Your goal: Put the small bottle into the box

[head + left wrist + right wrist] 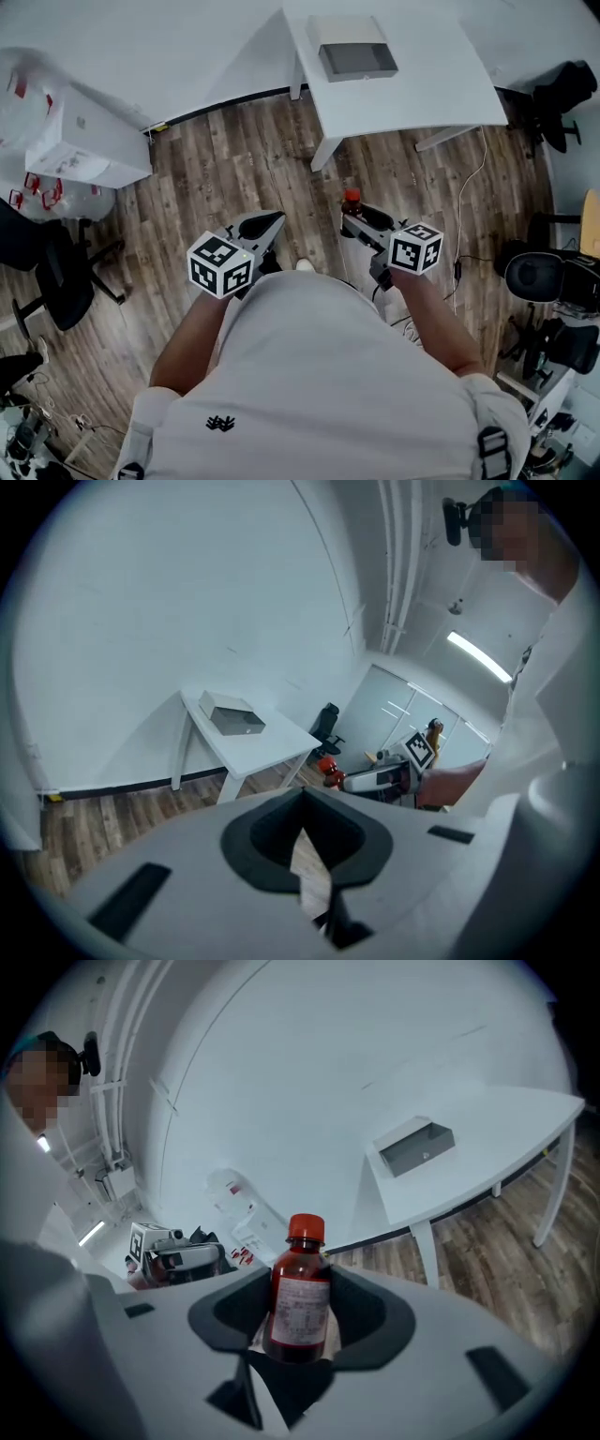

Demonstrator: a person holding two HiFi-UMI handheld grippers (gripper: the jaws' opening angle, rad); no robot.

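Small bottle (pixel 300 1290), dark red-brown, red cap, white label, is clamped upright between the jaws of the right gripper (pixel 300 1321), pads pressing on both sides of its body, cap sticking up above them. In the head view the small bottle (pixel 352 200) sits at the tip of the right gripper (pixel 355 218), in the air above the wood floor (pixel 234 159), well apart from the box (pixel 357 60). Box is grey, open on top, nothing visible inside, and sits on the white table (pixel 412 98) near its far edge; it also shows in the right gripper view (pixel 417 1147) and the left gripper view (pixel 234 716). Left gripper (pixel 302 803) has its jaws closed together with nothing between them, only floor showing past the tips; in the head view it (pixel 272 223) is just beside the right one, at about the same height. Both marker cubes (pixel 222 264) are near the person's white shirt (pixel 319 375). A white carton (pixel 89 141) and a black office chair (pixel 56 272) are on the floor at the left.
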